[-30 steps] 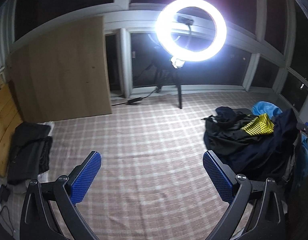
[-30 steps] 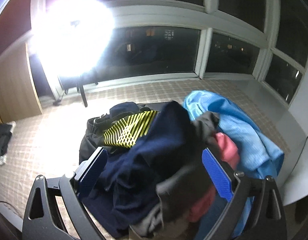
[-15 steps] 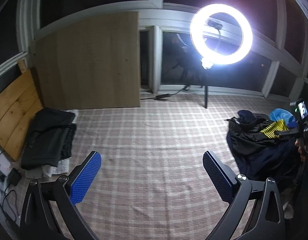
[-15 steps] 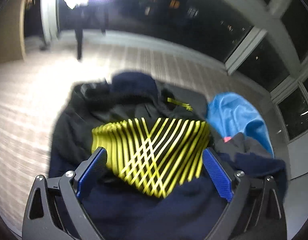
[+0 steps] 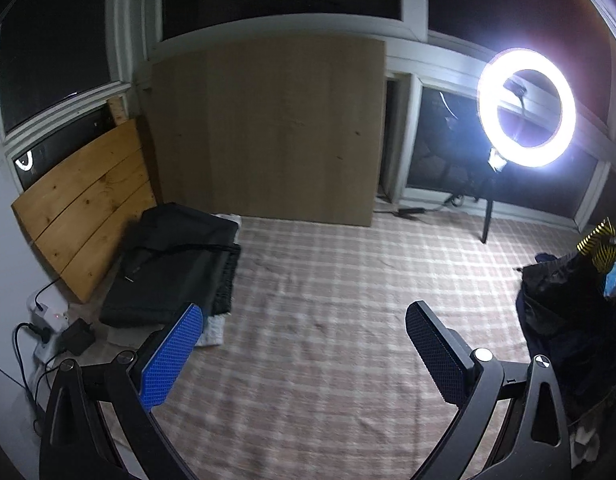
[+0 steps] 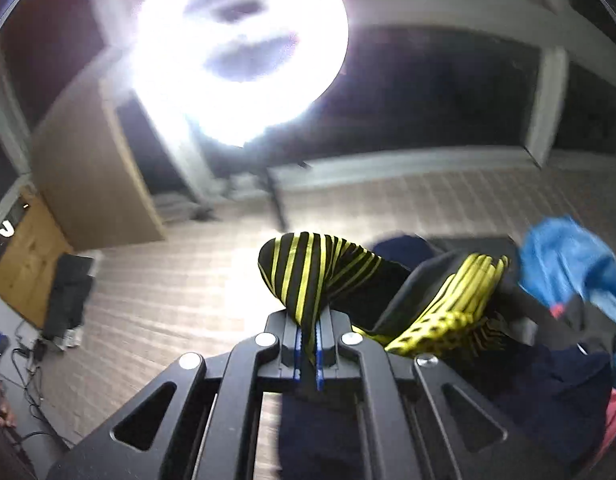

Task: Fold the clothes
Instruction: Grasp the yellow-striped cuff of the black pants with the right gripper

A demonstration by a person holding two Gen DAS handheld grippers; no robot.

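So the right hand-held gripper (image 6: 307,350) has just snapped closed, and it's pinching a fold of the black-and-yellow striped garment (image 6: 308,276) between its blue pads. The fabric bunches up above the pinch and trails off to the right into the clothes pile (image 6: 548,368), where more of the same yellow striping shows. That pile sits on the checked rug (image 5: 328,320) at its right edge: dark navy stuff on top, a bright blue piece (image 6: 568,264) behind, a bit of pink or red peeking out at the far right. The right-side view is pretty smeared, so I can't swear whether the striped part is lifted clear of the heap or just dragged up from it.

The left hand-held gripper (image 5: 304,344) is spread wide with nothing between its pads, hanging over bare rug near the middle, well apart from the pile.

Over at the rug's left edge there's a stack of dark folded clothes (image 5: 176,264), lying flat just beside a slatted wooden board (image 5: 88,208) leaning on the wall. A bigger wooden panel (image 5: 268,132) stands at the far edge, and a ring light (image 5: 526,106) on a stand glares from the far right corner.
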